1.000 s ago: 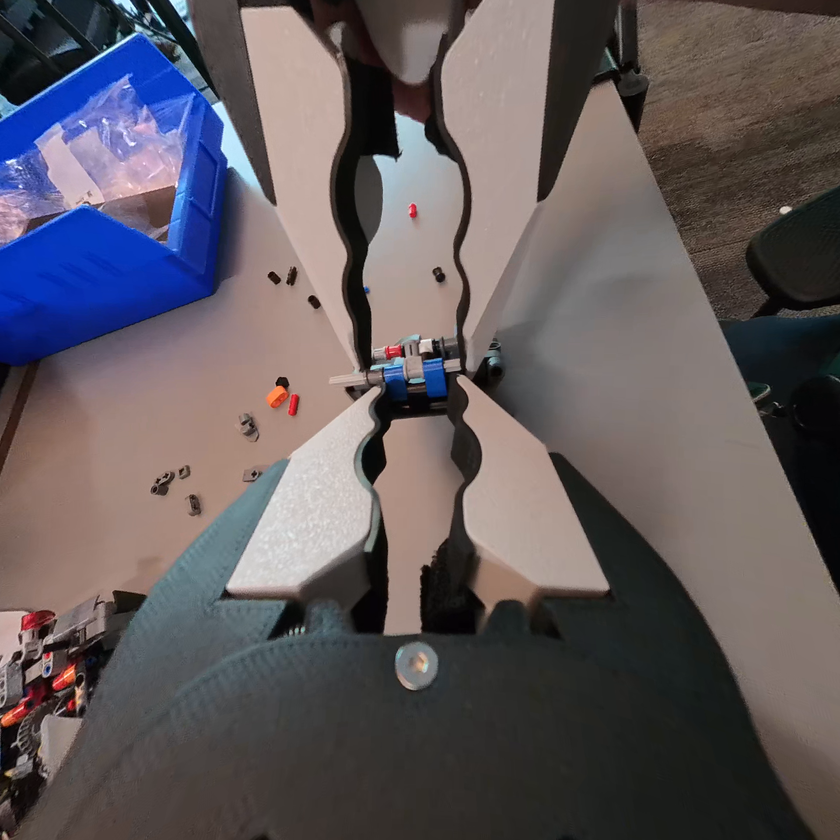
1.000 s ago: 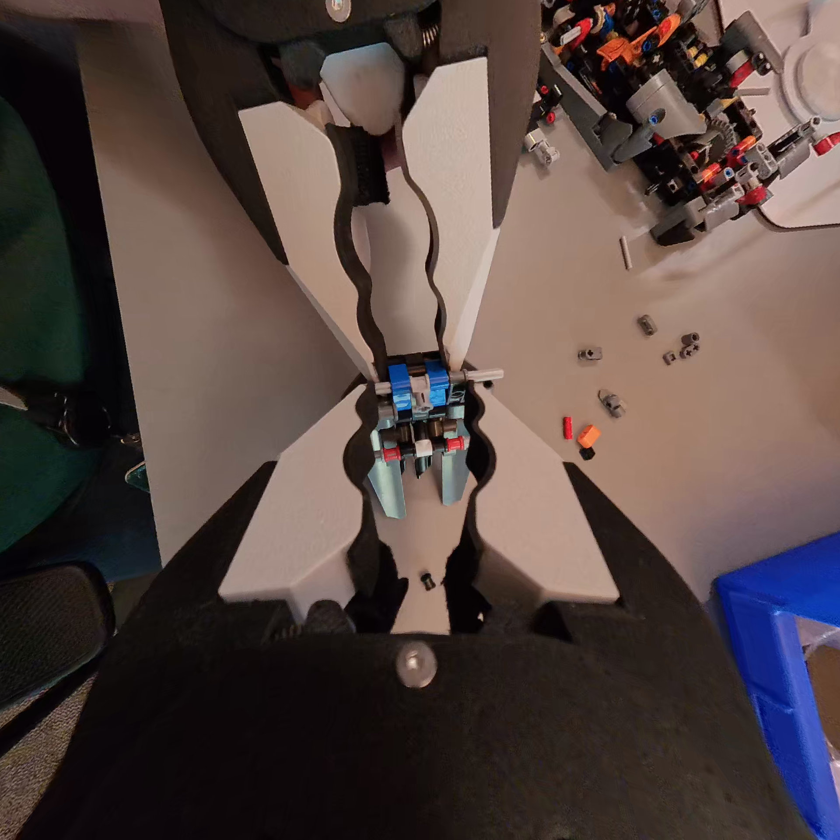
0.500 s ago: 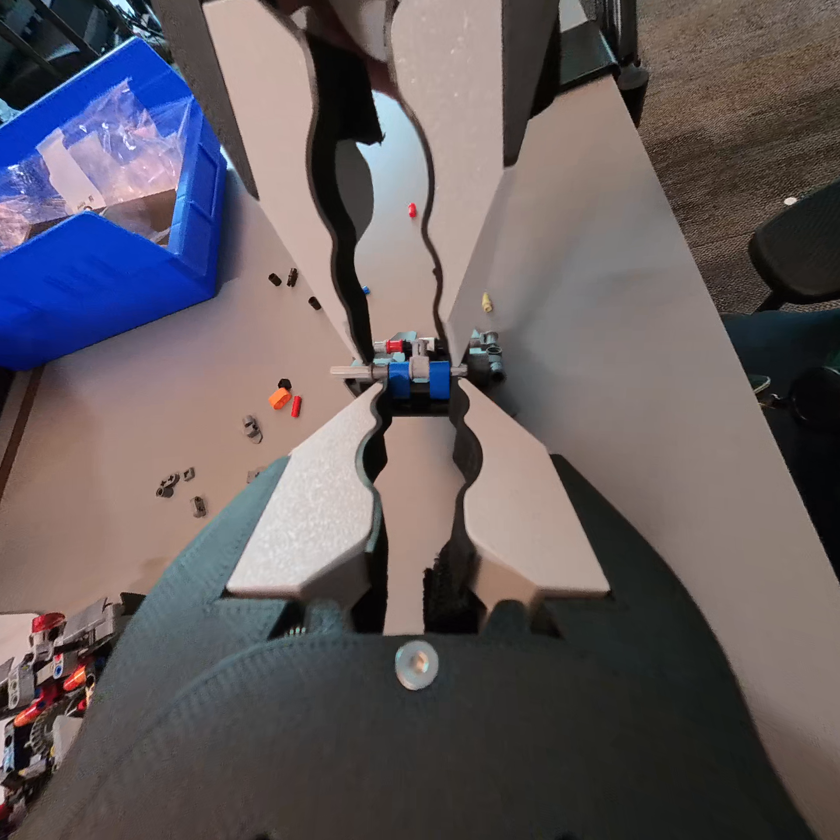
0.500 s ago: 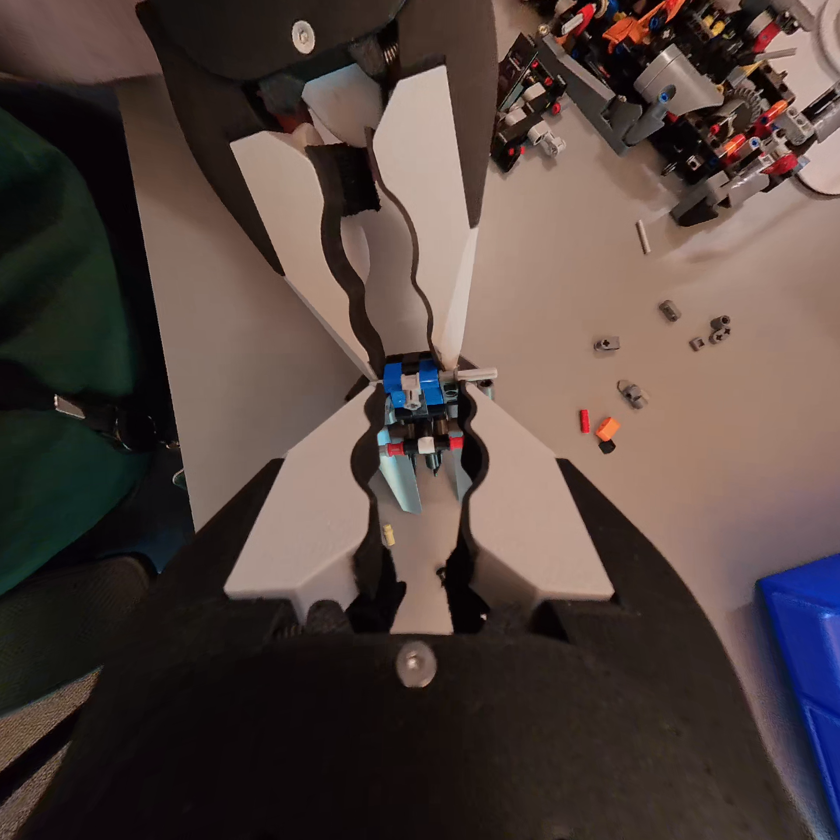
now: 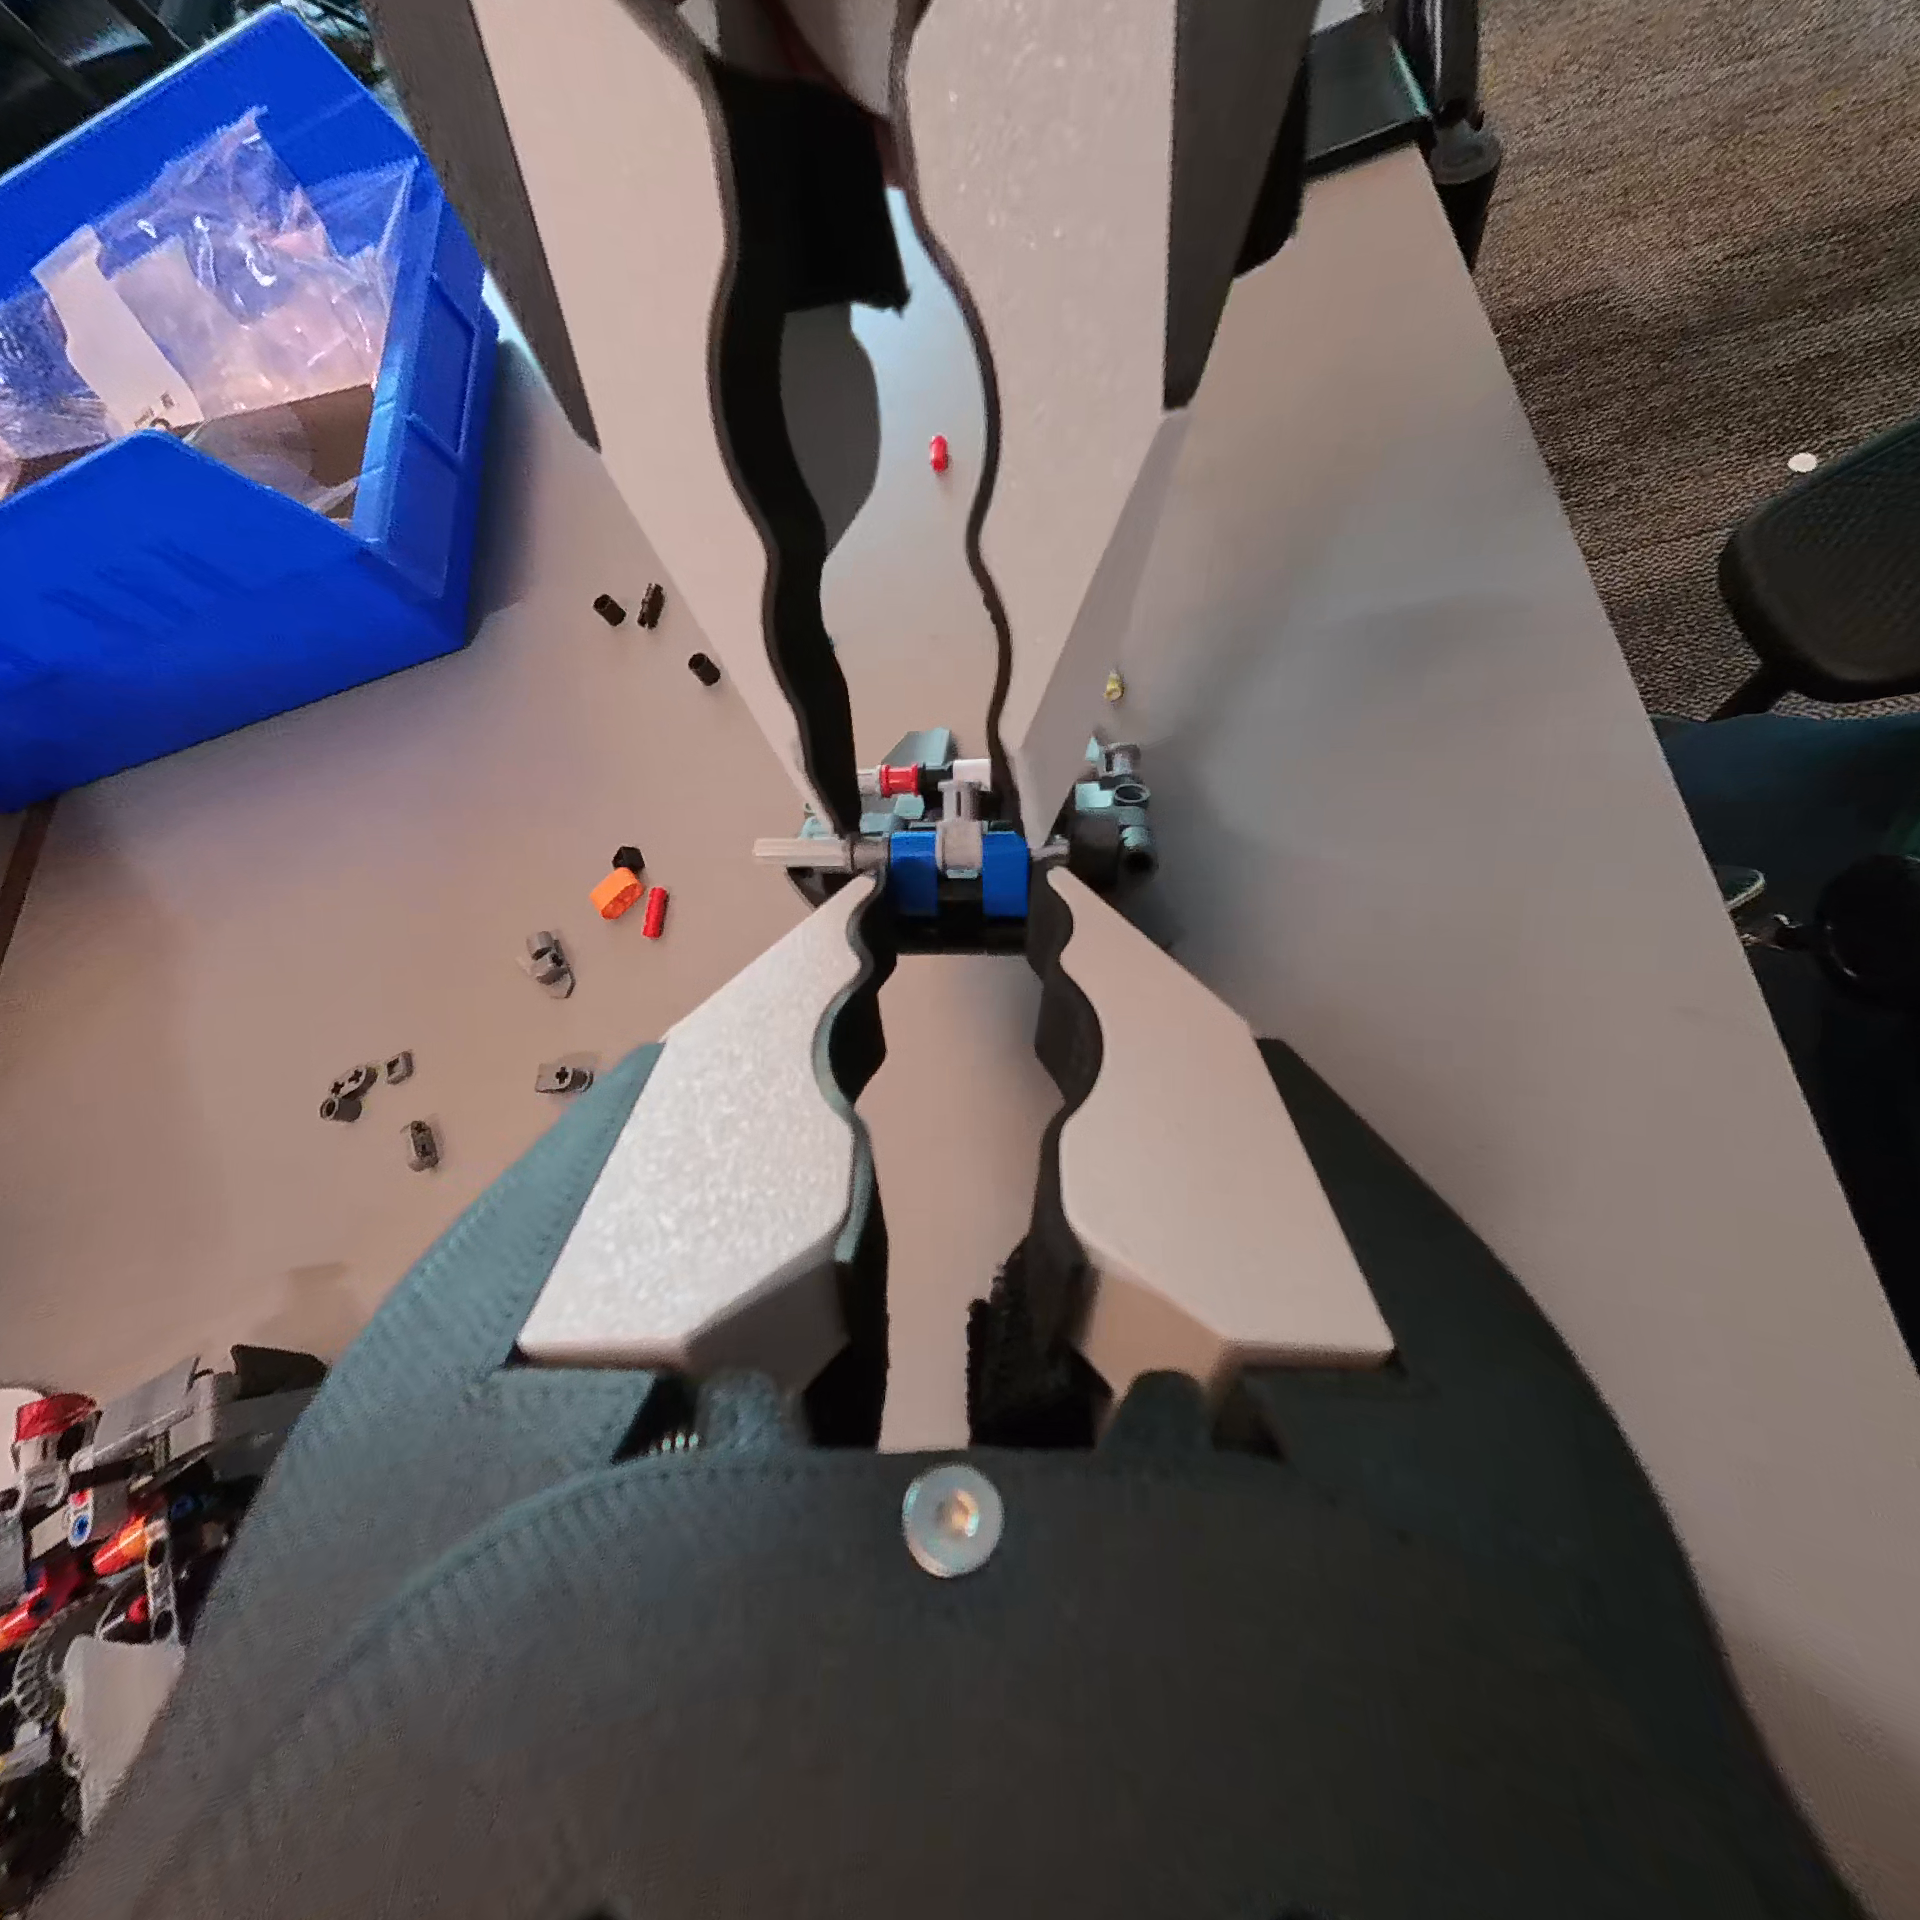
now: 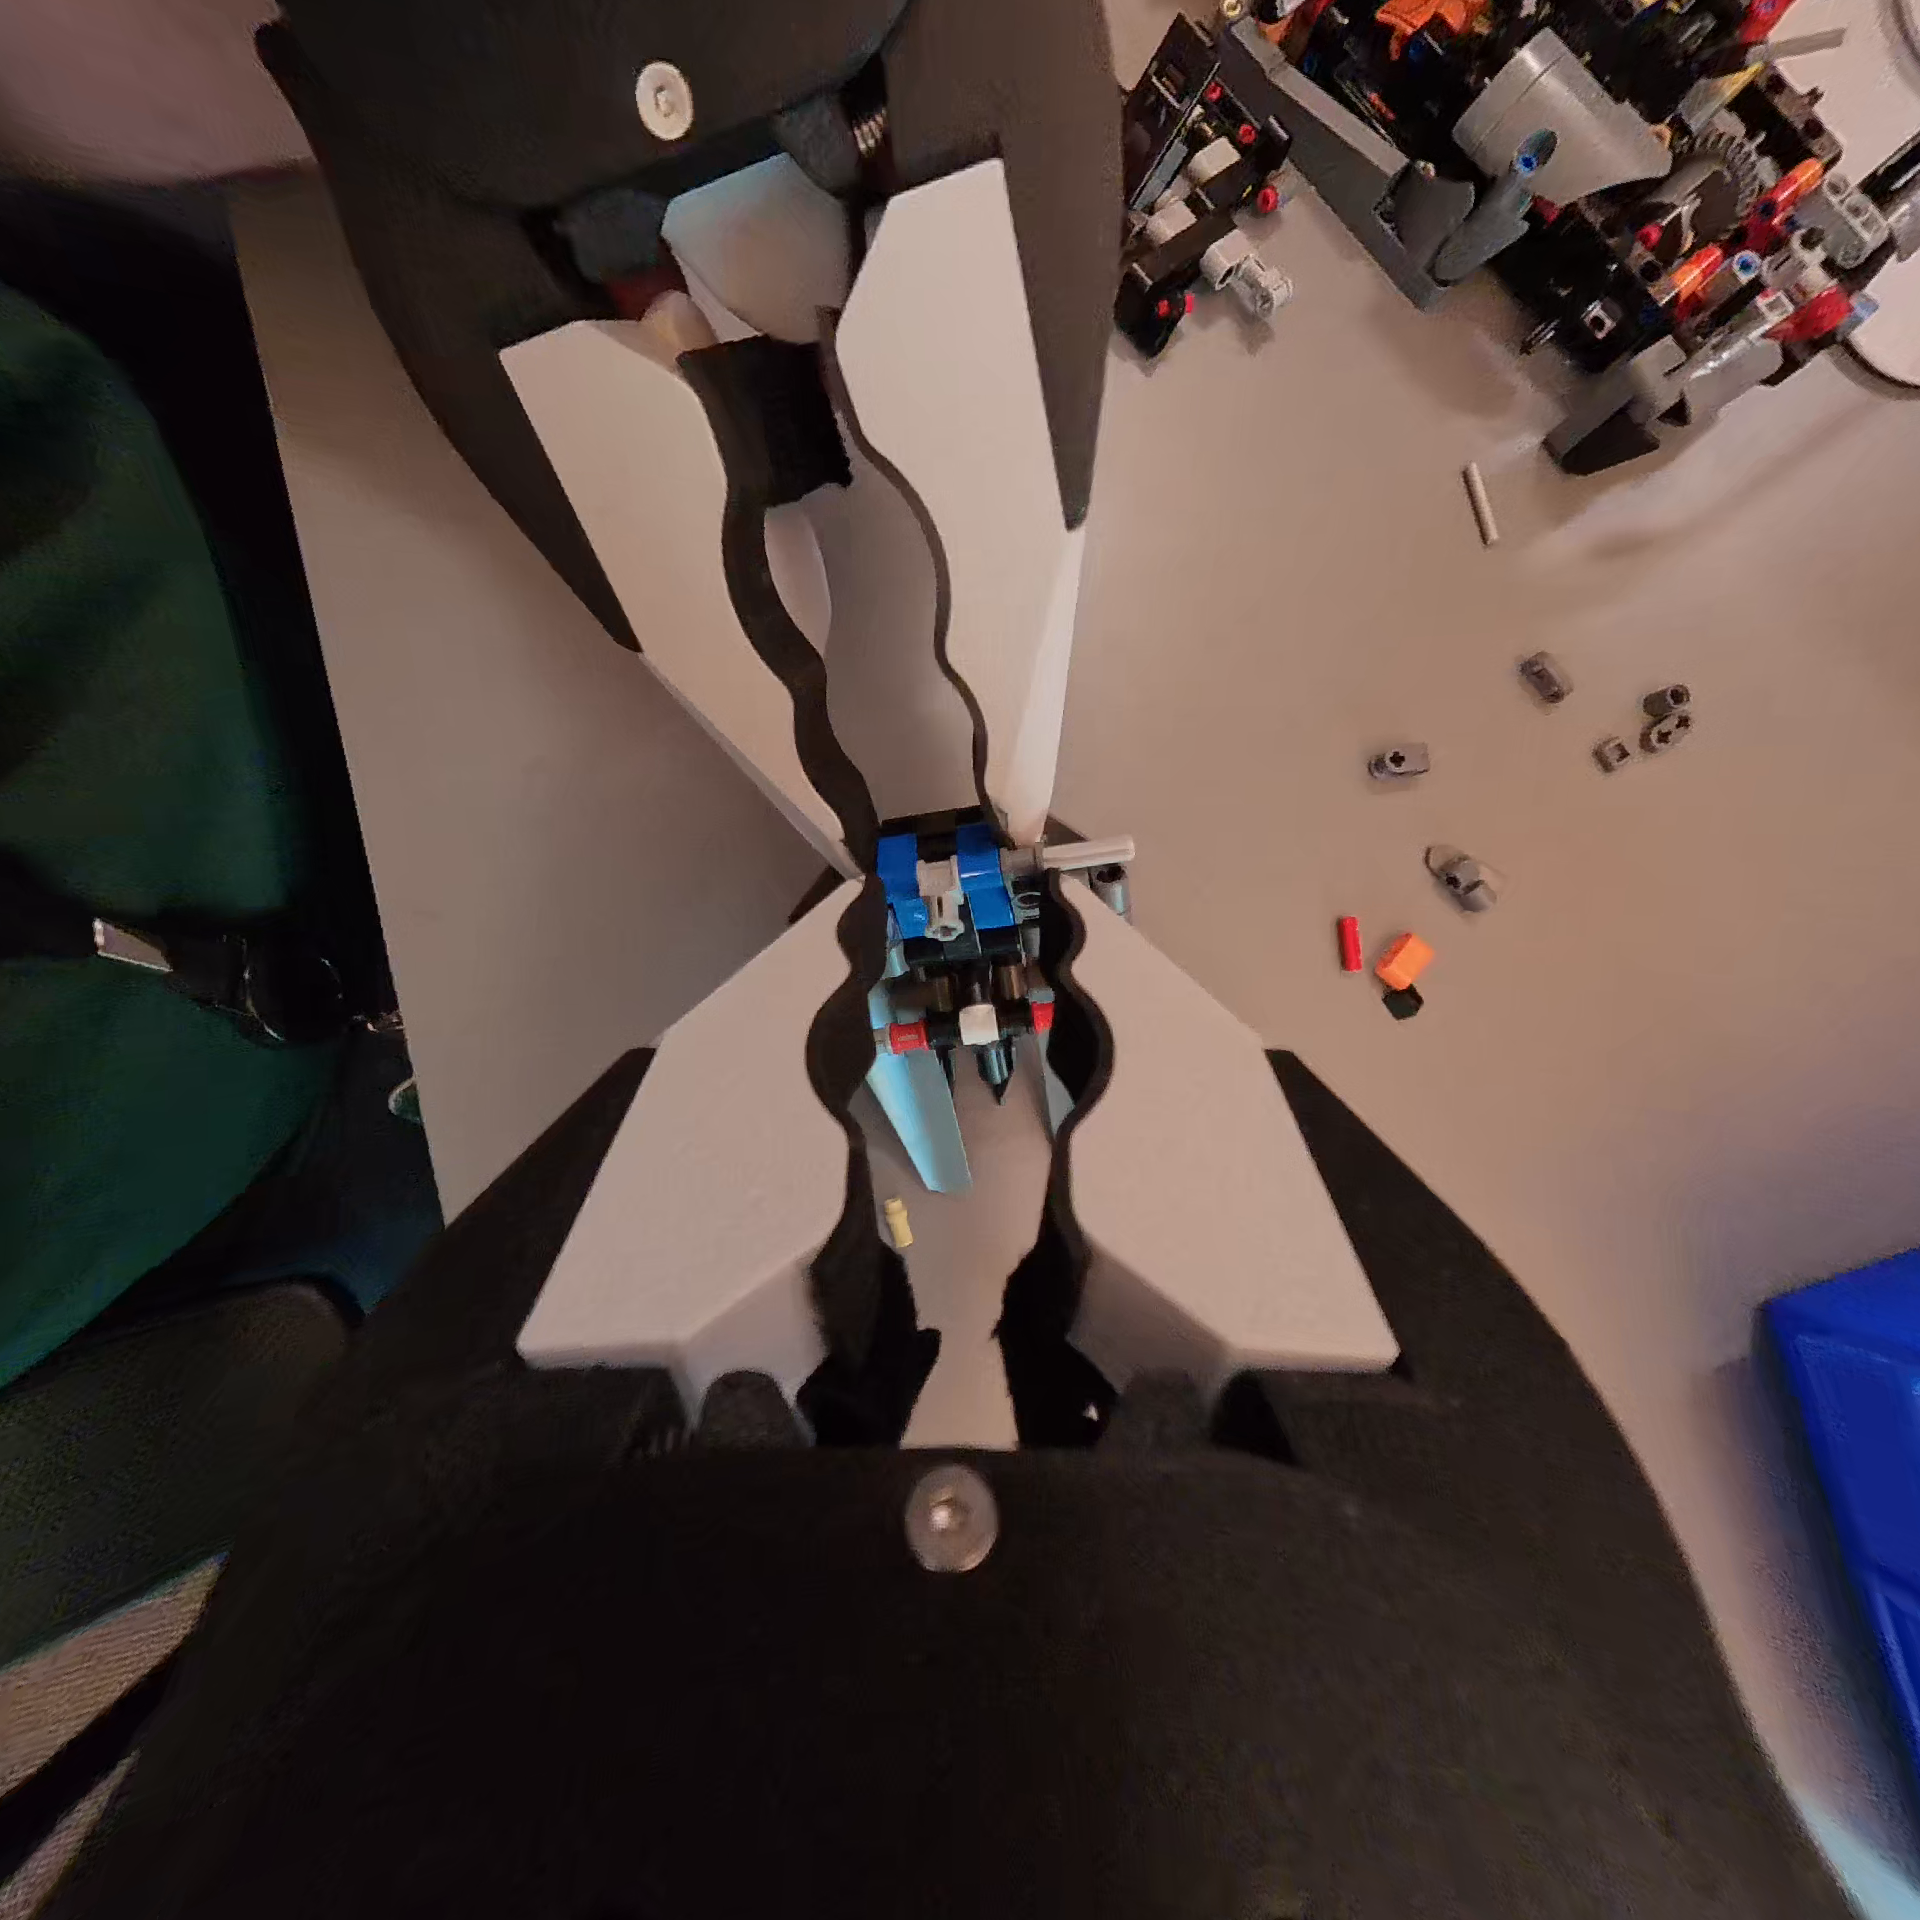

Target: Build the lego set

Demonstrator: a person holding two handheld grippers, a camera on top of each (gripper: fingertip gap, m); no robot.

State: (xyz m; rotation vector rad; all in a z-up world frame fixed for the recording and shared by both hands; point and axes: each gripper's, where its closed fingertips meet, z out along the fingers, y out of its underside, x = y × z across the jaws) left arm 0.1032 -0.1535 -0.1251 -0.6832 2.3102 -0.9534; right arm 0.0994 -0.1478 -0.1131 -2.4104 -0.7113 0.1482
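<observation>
A small lego assembly (image 5: pixel 954 871) with blue bricks, light teal panels, red pins and a grey axle sticking out sideways hangs above the grey table (image 5: pixel 1351 935). My left gripper (image 5: pixel 956 899) is shut on its blue end. My right gripper (image 6: pixel 951 909) is shut on the same assembly (image 6: pixel 961 987) from the opposite side, with the teal panels lying between its fingers. The two grippers meet tip to tip. The other gripper's fingers (image 5: pixel 1039 416) (image 6: pixel 956 468) fill the top of each view.
A blue bin (image 5: pixel 208 520) (image 6: pixel 1849 1507) stands on the table. A large part-built lego model (image 6: pixel 1558 156) (image 5: pixel 94 1507) sits at one end. Loose pieces lie about: an orange piece (image 5: pixel 615 894) (image 6: pixel 1403 958), several grey connectors (image 6: pixel 1621 727), a yellow pin (image 6: pixel 897 1223), a red pin (image 5: pixel 938 454). The table edge and a chair (image 5: pixel 1829 582) are close by. Only a small space, under 4 cm, lies between the two pairs of fingers. From the left gripper's tips to the yellow pin (image 6: pixel 897 1223) is close to 10 cm.
Both grippers stay shut on the assembly. The pair has shifted and turned a little, so the assembly sits tilted in the right wrist view. A yellow pin has come into view beneath.
</observation>
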